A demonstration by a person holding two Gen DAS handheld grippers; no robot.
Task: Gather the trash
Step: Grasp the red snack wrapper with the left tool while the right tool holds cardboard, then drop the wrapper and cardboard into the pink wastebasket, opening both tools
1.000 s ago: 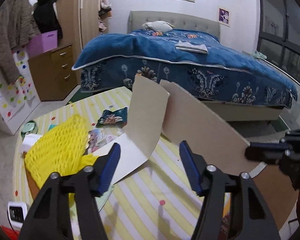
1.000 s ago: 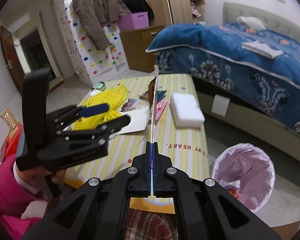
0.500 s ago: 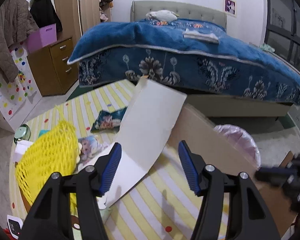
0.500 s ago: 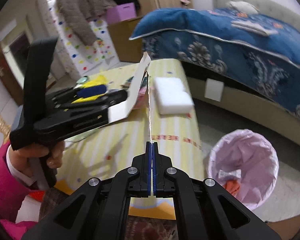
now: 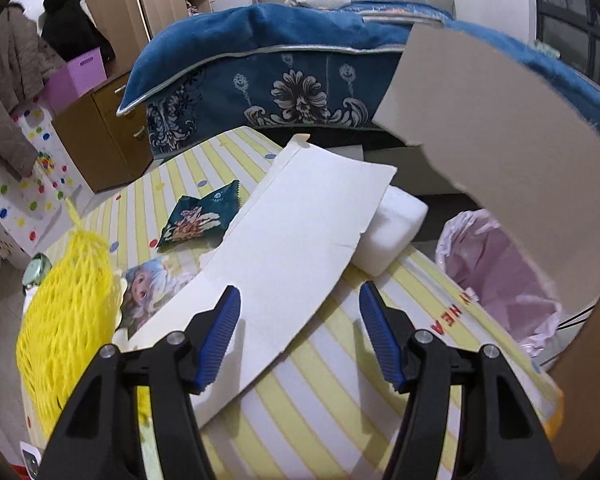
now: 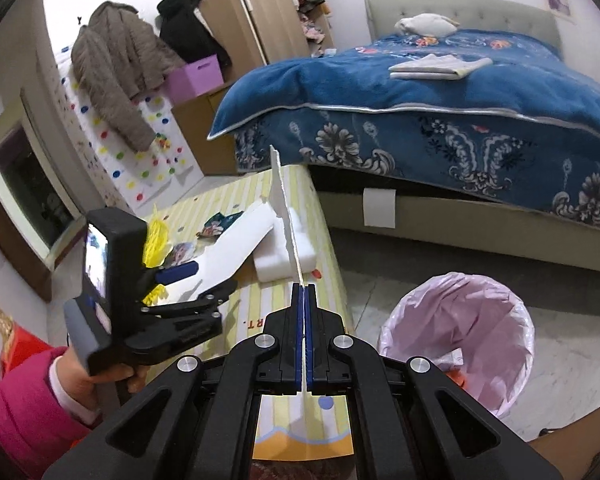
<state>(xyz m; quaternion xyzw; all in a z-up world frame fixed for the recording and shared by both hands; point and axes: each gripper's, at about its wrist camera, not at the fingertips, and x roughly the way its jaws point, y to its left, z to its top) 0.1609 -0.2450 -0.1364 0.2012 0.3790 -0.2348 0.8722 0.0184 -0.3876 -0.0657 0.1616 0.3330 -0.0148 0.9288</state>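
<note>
Right tongs (image 6: 303, 300): clenched on the lower edge of 1 torn cardboard piece (image 6: 286, 216), which is standing edge-on straight ahead of them; in the left wrist view the same piece (image 5: 500, 152) is hanging in the air, up and to the right of the left tongs.

Left tongs (image 5: 300, 334): released, gripping nothing; their blue pads are straddling the near end of the white cardboard sheet (image 5: 284, 264) without pressing on it.

Just changed: a second ago the 2 cardboard pieces were standing close together over the counter; now the held piece is sitting apart from the sheet and nearer the bin side, while the sheet is lying flatter, its far end propped on the white foam block (image 5: 392, 232). The left tongs are now lower and closer to the sheet.

Meaning for the task: the cardboard looks to be on its way to disposal as 2 loads, 1 already lifted, 1 about to be gripped.

Bin (image 6: 456, 344): pink-lined, standing on the floor just right of the right tongs, some scraps already inside.

Remaining on the counter (image 5: 340, 420): yellow foam net (image 5: 66, 320) left of the left tongs, teal wrapper (image 5: 200, 220) and picture card (image 5: 152, 288) beyond them.
</note>
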